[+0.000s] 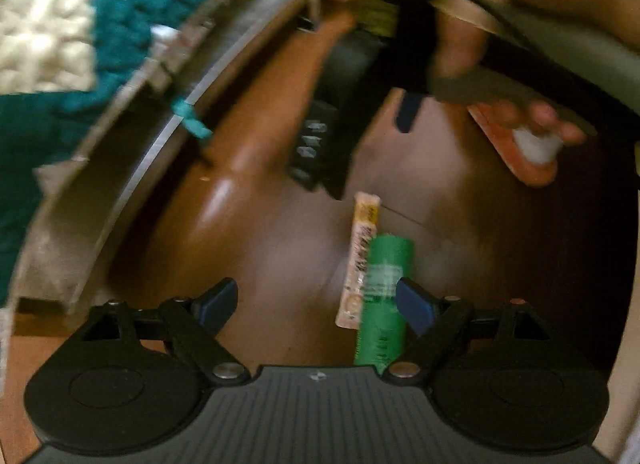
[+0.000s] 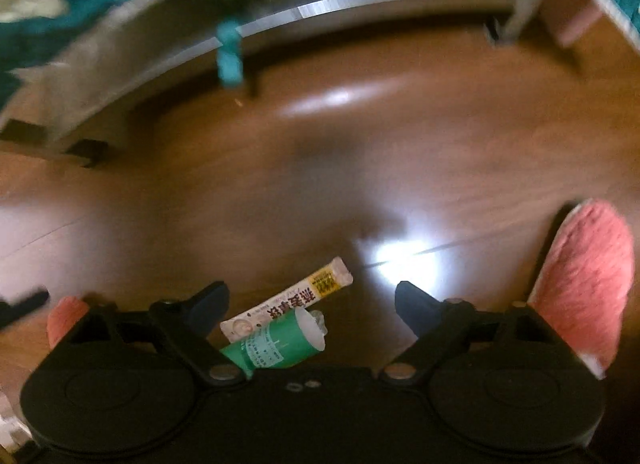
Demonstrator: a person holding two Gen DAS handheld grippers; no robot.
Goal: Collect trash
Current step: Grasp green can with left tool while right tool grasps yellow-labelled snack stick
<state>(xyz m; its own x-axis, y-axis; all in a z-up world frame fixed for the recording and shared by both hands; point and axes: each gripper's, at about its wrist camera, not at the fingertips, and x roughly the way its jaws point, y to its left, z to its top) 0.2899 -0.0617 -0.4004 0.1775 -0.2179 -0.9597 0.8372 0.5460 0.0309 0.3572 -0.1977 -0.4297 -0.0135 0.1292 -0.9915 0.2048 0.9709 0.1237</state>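
Green roll's [image 2: 276, 344] white open end, right view only

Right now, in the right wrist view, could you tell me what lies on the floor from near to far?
Green roll → snack sachet → bare wooden floor → teal fabric scrap at the metal-edged frame.
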